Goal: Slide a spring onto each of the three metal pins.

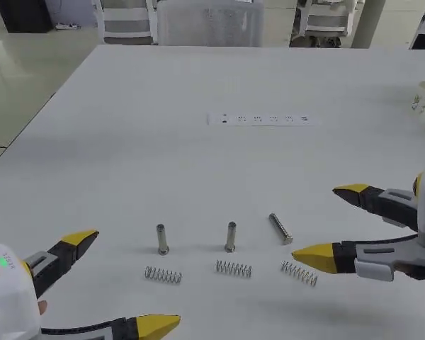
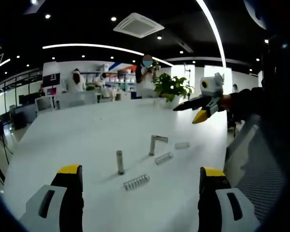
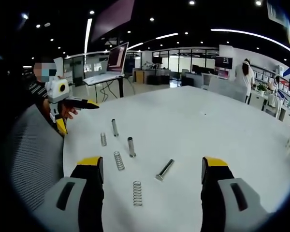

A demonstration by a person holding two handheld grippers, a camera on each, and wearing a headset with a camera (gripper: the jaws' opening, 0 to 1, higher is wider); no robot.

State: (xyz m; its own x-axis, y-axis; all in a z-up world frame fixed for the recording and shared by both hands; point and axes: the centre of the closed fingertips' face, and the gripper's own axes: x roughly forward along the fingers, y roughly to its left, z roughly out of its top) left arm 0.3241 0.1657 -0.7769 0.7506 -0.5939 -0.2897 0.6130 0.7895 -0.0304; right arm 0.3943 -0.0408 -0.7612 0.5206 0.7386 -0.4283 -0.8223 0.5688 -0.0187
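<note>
The left gripper and right gripper are both spread wide, holding nothing. On the table, two pins stand up; the right pin lies flat. Three springs lie just nearer, one by each.

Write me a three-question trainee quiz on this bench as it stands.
1. True or false: the right pin stands upright like the left pin and middle pin.
2. Multiple choice: the left spring, middle spring and right spring are A) slid onto pins, B) lying on the table, C) held in grippers.
3. Fill in: the left gripper and right gripper both have jaws ___.
Key: 1 false, it lies on its side; 2 B; 3 open.
</note>
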